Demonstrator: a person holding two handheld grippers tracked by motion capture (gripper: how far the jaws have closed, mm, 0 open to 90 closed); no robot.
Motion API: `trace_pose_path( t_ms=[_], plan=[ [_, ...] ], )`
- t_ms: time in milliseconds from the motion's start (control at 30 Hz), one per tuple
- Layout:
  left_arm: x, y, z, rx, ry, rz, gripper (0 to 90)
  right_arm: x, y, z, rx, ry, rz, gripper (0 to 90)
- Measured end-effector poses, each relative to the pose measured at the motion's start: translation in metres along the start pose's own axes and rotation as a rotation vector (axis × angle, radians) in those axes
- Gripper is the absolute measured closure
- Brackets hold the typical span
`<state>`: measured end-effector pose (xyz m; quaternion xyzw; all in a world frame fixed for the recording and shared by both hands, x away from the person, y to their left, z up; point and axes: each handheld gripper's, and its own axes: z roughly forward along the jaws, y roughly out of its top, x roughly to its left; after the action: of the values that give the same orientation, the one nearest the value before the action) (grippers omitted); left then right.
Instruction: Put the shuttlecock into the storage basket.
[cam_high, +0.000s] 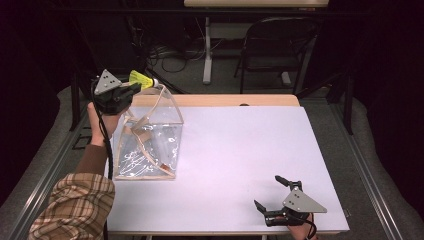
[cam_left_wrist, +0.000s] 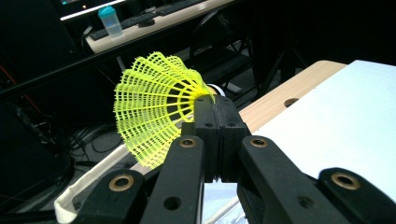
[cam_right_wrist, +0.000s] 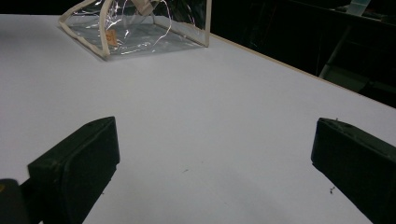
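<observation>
While the left gripper (cam_high: 131, 89) is clenching a yellow shuttlecock (cam_high: 141, 79) above the clear bag (cam_high: 150, 135), the right gripper (cam_high: 274, 192) is resting spread wide.

Seen from the left gripper view, the jaws are pinching the shuttlecock (cam_left_wrist: 156, 105) just behind its mesh skirt, hiding most of its cork tip. From the high view, it is hovering over the far left corner of the white table (cam_high: 240, 150), just above the bag's open top. Glare is making the bag's (cam_right_wrist: 135, 28) inside hard to read; a small orange patch is showing through it, what it is being unclear. Its top is being cut off in the right gripper view.
</observation>
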<state>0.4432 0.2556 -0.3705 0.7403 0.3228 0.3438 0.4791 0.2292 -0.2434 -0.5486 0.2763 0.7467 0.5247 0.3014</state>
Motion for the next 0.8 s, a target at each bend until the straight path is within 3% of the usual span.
trace_pose_path(
  t_ms=[800],
  plan=[
    [0.008,-0.017,0.005,0.081,0.003,-0.01,90.0,0.0,0.0,0.0,0.002,0.001,0.001,0.6]
  ],
)
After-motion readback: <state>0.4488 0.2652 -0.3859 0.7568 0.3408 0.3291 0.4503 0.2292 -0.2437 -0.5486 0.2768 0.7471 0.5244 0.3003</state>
